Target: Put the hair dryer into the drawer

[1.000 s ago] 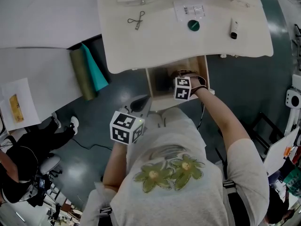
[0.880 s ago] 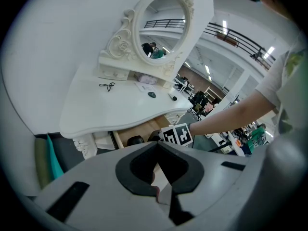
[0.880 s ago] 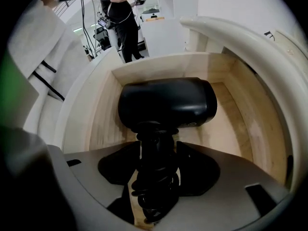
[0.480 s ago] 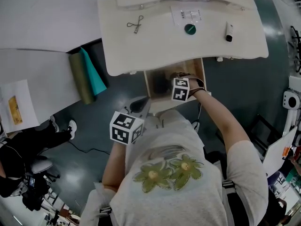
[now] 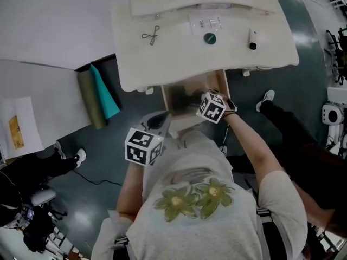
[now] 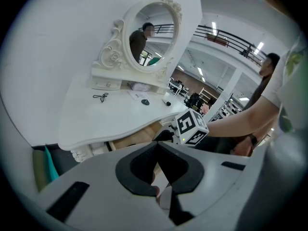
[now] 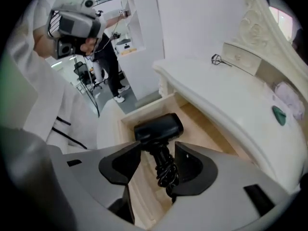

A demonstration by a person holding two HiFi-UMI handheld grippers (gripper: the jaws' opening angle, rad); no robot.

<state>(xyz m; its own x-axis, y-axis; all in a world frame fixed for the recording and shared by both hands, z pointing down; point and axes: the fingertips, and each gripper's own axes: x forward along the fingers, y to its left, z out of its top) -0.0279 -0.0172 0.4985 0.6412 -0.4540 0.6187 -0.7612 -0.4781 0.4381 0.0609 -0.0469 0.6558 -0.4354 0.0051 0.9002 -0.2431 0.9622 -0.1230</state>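
Observation:
The black hair dryer [image 7: 159, 127] lies in the open wooden drawer [image 7: 142, 115] under the white dressing table [image 5: 173, 58]. Its handle, wound with cord, points back between the jaws of my right gripper [image 7: 158, 150]. The jaws stand open: the cord touches the right one, and bare wood shows beside the left one. In the head view the right gripper [image 5: 211, 106] hangs over the drawer [image 5: 166, 99], with the dryer [image 5: 184, 97] a dark shape inside. My left gripper [image 6: 157, 144] is shut on nothing, held low in front of my body [image 5: 158, 121].
On the tabletop lie small scissors [image 5: 151, 35], a green round lid [image 5: 209, 38] and a small white tube [image 5: 252, 39]; an ornate mirror [image 6: 153, 37] stands behind. A teal and olive roll [image 5: 100, 93] leans left of the table. A person's leg [image 5: 287, 123] stands to the right.
My right gripper's cube has tilted and eased back a little over the drawer. The left gripper has stayed put. A person's leg has come into view at the right.

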